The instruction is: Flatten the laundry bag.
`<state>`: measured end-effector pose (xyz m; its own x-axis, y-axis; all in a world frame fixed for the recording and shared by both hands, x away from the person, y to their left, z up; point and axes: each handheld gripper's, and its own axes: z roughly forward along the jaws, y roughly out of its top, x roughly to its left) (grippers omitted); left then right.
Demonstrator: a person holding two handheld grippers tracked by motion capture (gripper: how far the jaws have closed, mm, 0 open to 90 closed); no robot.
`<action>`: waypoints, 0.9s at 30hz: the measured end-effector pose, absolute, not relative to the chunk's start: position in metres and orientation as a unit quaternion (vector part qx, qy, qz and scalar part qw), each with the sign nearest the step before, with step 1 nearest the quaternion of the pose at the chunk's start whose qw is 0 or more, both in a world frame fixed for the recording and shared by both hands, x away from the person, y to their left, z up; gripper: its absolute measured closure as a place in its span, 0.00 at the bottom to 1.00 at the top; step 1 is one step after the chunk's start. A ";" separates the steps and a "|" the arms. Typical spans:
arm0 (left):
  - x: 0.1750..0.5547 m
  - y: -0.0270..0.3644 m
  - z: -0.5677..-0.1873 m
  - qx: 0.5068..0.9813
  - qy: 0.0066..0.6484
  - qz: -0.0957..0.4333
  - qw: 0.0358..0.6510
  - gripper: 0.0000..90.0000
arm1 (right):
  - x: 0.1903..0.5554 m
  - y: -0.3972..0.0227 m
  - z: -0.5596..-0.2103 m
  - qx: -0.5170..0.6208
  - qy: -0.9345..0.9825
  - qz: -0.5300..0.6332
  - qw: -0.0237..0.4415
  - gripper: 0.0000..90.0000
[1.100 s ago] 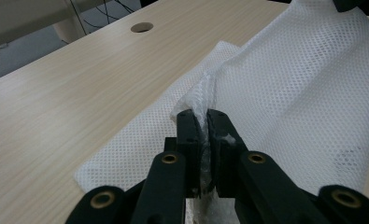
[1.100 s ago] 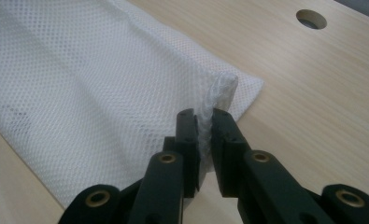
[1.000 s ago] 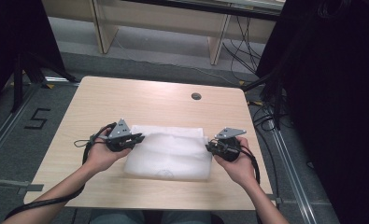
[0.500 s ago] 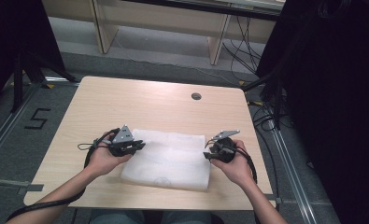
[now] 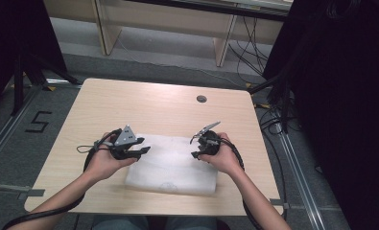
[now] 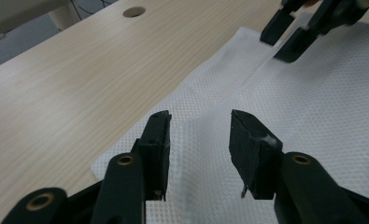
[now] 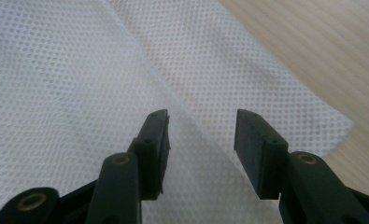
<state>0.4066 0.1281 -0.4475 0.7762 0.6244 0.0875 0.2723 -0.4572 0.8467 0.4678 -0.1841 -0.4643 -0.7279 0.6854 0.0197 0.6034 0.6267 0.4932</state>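
A white dotted cloth [image 5: 170, 167] lies folded on the wooden table [image 5: 144, 103], its upper layer ending short of the lower layer's far edge. My left gripper [image 5: 144, 146] hovers over the cloth's left side, and its jaws have just been opening. In the left gripper view the gripper [image 6: 198, 119] is open above the cloth [image 6: 313, 116], with nothing pinched. My right gripper [image 5: 194, 147] is over the cloth's right part, and its jaws too have just been opening. In the right gripper view the gripper [image 7: 201, 116] is open over the fold edge of the cloth [image 7: 70, 93].
A round cable hole [image 5: 201, 98] sits in the table near its far edge. Bare wood surrounds the cloth on the left and far sides. Cables [image 5: 273, 120] and a dark curtain stand off the table's right side.
Both grippers have opened and let go of the cloth, which now lies flat and folded. The right hand has moved left and down over the cloth. The left hand has hardly moved.
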 end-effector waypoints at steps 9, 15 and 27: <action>0.378 0.093 -0.469 0.888 0.221 0.083 0.395 0.87 | 0.476 -0.166 -0.476 0.332 0.916 0.212 0.074 0.66; 0.384 0.085 -0.478 0.919 0.192 0.065 0.338 0.89 | 0.476 -0.161 -0.481 0.324 0.924 0.195 0.063 0.78; 0.376 0.063 -0.481 0.911 0.192 0.036 0.364 0.88 | 0.475 -0.155 -0.476 0.318 0.930 0.177 0.057 1.00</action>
